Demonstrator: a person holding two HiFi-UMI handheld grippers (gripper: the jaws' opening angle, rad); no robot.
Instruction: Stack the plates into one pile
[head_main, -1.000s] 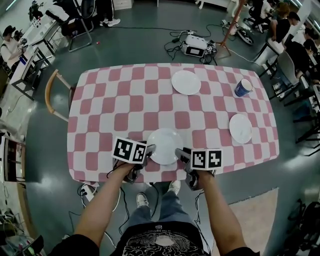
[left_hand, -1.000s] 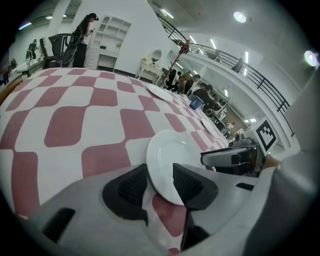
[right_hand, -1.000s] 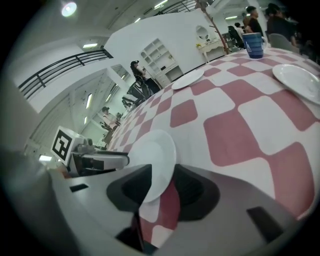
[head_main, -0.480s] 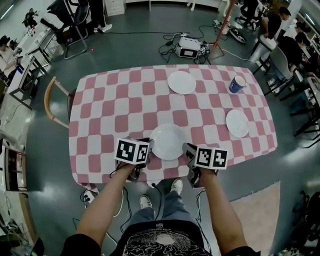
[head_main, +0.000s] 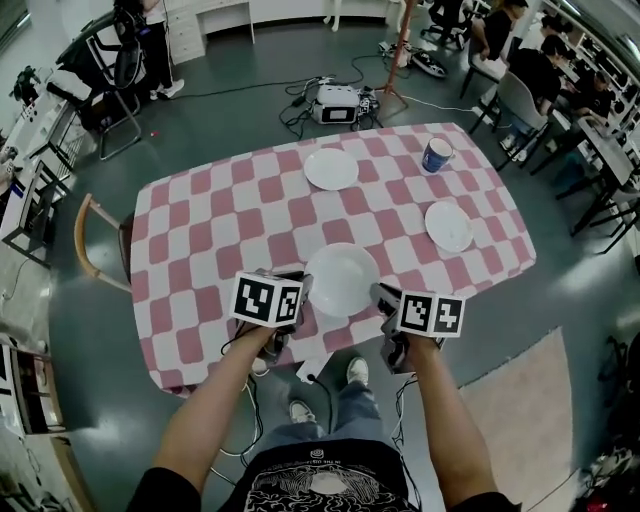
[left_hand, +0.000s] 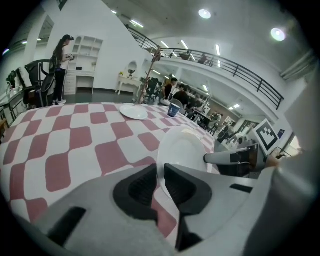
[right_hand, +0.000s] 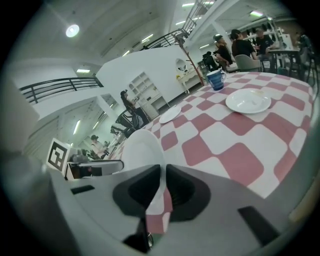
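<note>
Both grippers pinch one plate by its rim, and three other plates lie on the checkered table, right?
Only two others lie on the table: the far plate and the right plate, as the head view shows. The rest stands: left gripper and right gripper pinch the near plate.

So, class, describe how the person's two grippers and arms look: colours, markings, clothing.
The left gripper and right gripper are pale grey with black-padded tongs, each topped by a white cube bearing black square markers. Arms are bare below a black printed T-shirt; jeans are blue.
</note>
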